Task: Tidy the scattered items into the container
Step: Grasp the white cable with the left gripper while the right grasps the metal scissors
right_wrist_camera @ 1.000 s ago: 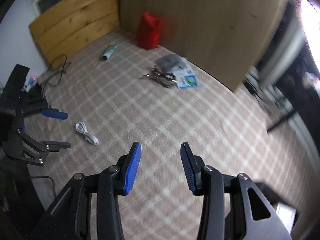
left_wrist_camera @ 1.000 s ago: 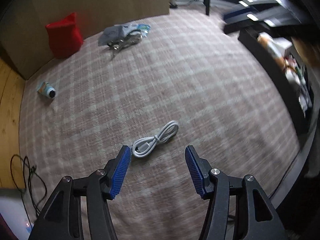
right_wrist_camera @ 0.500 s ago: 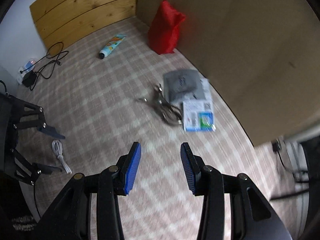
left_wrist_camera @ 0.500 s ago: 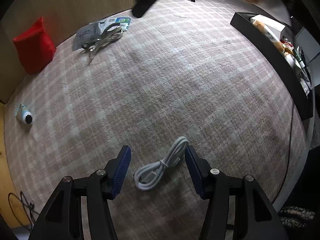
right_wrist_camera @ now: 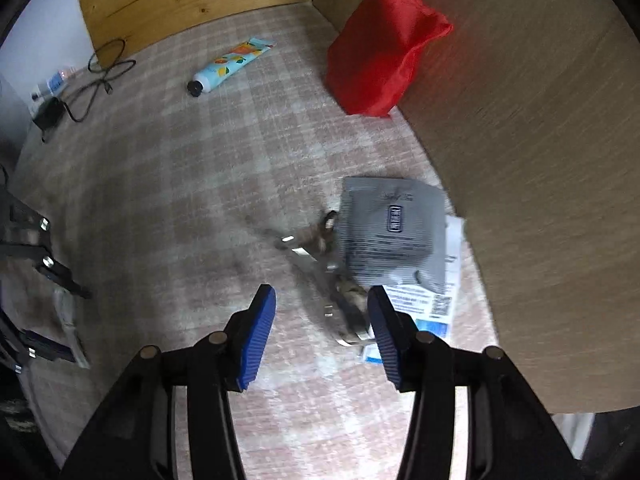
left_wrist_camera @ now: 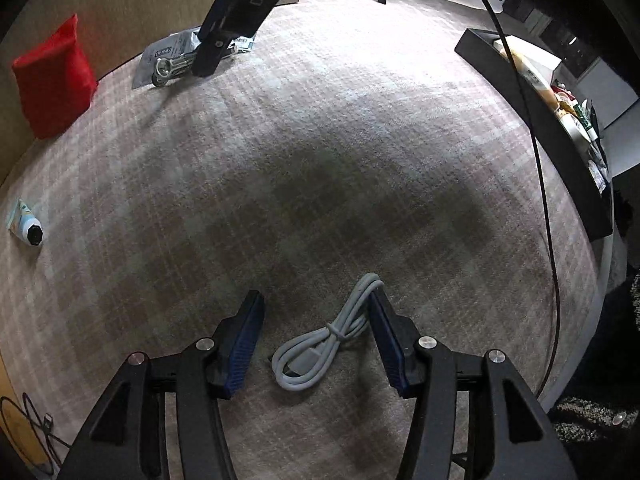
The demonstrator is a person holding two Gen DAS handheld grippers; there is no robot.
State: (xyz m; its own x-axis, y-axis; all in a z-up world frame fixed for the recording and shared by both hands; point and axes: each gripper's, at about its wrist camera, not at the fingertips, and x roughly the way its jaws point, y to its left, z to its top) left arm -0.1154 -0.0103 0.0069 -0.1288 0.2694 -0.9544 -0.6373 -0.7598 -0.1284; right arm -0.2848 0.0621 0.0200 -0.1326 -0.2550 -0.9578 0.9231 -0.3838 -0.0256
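1. Left wrist view: the left gripper [left_wrist_camera: 316,338] stands moderately wide around the coiled white cable [left_wrist_camera: 328,334], which lies on the checked carpet [left_wrist_camera: 320,160]. The right-hand pad looks just against the cable's upper loop; the other pad stands clear. Nothing is clamped yet.
2. Right wrist view: the right gripper [right_wrist_camera: 322,330] has its jaws opening above the metal pliers [right_wrist_camera: 320,264], which lie partly under a grey packet [right_wrist_camera: 394,232], with a printed sheet [right_wrist_camera: 434,304] beneath. The pliers are blurred, and the pads hold nothing.
3. Risk, left: the cable sits off-centre, so closing could catch a single strand and let the coil unravel or slip.
4. Risk, right: the pads might grab the packet's edge along with the pliers, or skid off smooth metal.
5. Further out lie a tube [right_wrist_camera: 230,66] and a red bag [right_wrist_camera: 380,48]; the black container [left_wrist_camera: 560,128], already part filled, stands at the carpet's far edge.
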